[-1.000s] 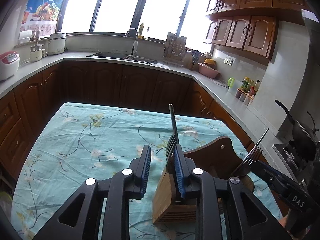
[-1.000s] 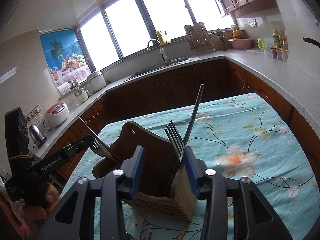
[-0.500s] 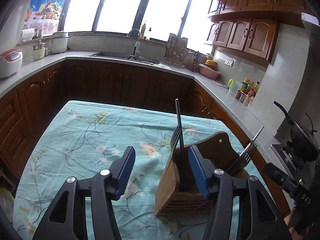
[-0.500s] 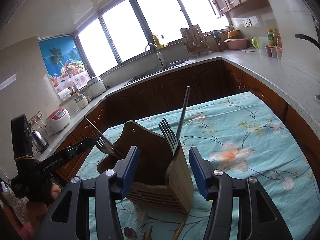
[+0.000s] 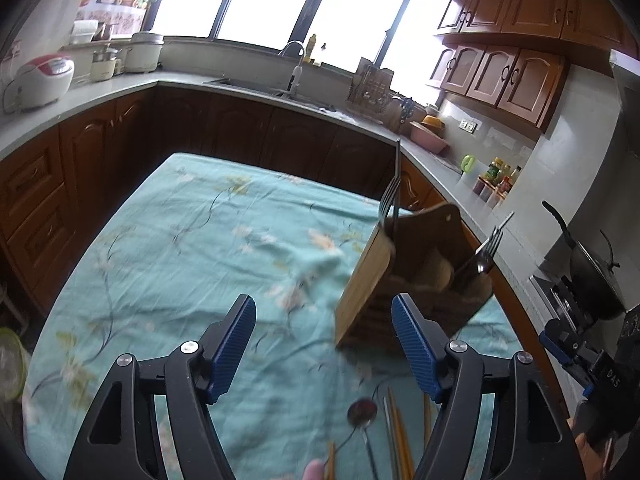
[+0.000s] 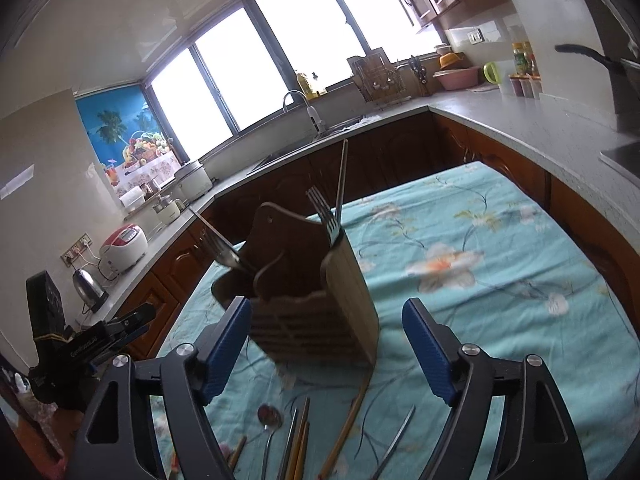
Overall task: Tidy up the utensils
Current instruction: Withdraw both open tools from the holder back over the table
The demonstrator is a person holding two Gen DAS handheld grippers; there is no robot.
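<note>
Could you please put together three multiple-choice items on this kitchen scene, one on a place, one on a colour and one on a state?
1. Where does the spoon lie?
A. on the tablecloth in front of the wooden utensil holder
B. inside the holder
C. on the counter by the sink

2. What colour are the pads on the right claw?
A. red
B. blue
C. white

3. What state is the left claw in?
A. shut on a fork
B. shut on chopsticks
C. open, holding nothing

Answers:
1. A, the spoon rests on the cloth on the near side of the holder, beside the chopsticks.
2. B, both pads are ribbed blue.
3. C, its jaws have just been opening, with only tablecloth showing between them.
</note>
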